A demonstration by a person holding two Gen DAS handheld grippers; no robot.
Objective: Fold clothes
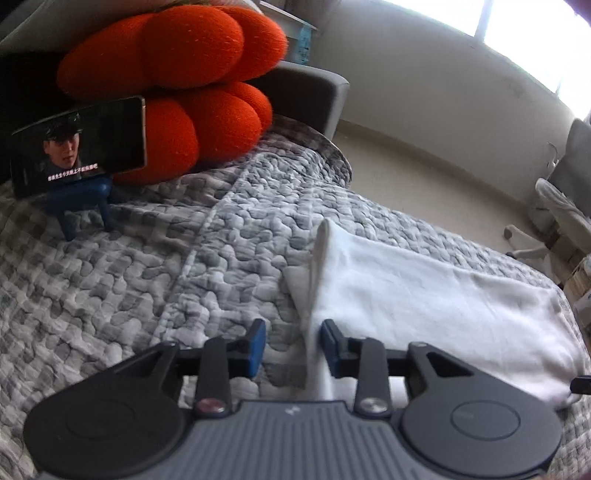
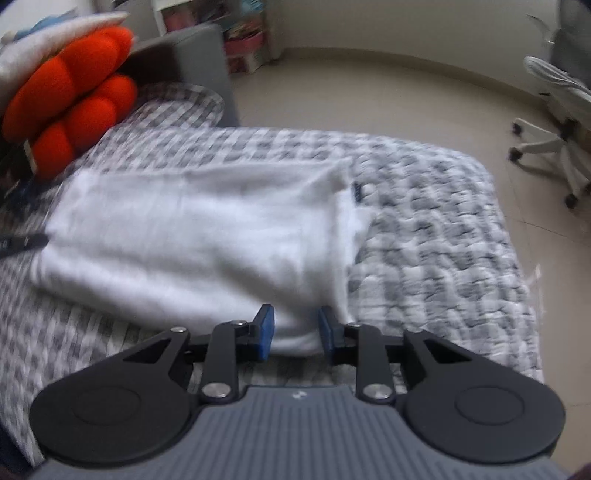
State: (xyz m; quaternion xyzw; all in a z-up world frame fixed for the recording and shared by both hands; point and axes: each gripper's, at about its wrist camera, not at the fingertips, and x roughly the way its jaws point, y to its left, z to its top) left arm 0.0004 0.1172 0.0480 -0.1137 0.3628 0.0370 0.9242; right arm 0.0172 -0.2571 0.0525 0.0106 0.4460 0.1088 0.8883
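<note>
Across the lower middle of both wrist views, your white garment (image 1: 424, 291) lies part-folded on the quilted bedspread (image 1: 110, 295). Your left gripper (image 1: 293, 349) stands spread at its near edge, gripping nothing I can see; your right gripper (image 2: 295, 334) brackets a bunched corner, likely for the next fold, though whether it pinches is unclear.

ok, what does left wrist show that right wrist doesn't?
Left wrist only: a phone playing video on a blue stand, and a bright window.

Right wrist only: a dark label at the garment's edge, and shelves of boxes by the wall.

Both: the white garment on the grey checked quilt, the orange cushion, the office chair, and white fabric between each tool's pads, left, right.
</note>
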